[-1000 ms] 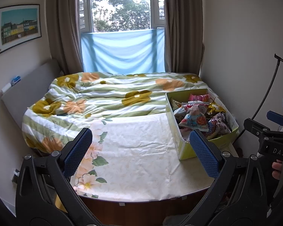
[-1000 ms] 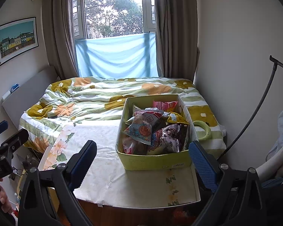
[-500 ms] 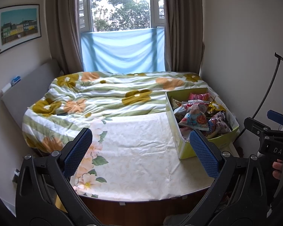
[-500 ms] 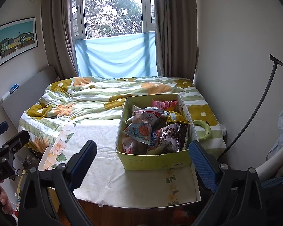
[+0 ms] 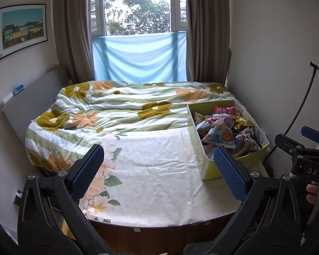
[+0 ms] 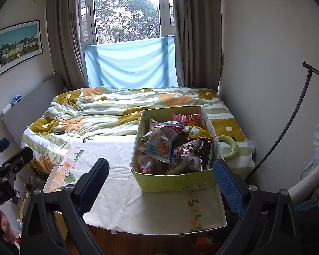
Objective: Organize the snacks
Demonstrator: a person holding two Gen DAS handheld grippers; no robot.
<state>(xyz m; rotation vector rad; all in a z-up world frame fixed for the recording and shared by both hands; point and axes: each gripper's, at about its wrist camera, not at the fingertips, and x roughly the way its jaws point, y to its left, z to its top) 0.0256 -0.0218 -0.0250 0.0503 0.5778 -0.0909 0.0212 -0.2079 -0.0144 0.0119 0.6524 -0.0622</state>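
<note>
A yellow-green cardboard box (image 6: 174, 181) full of snack packets (image 6: 172, 148) stands on the white floral cloth (image 6: 121, 170) at the foot of the bed. In the left wrist view the same box (image 5: 208, 167) sits at the right, its snack packets (image 5: 223, 131) heaped inside. My left gripper (image 5: 159, 165) hovers open over the cloth, left of the box, holding nothing. My right gripper (image 6: 160, 180) is open too, short of the box's near wall, with its jaws standing wide on either side of it.
A flowered duvet (image 6: 108, 114) covers the bed behind the cloth. A green ring (image 6: 228, 146) lies right of the box. A wall and a black curved rod (image 6: 287, 125) stand at the right, curtains and a window at the back. A person's hand (image 5: 312, 193) holds the other gripper.
Both views have shifted only slightly; the box sits a touch lower in the right wrist view. Both grippers stay open and empty.
</note>
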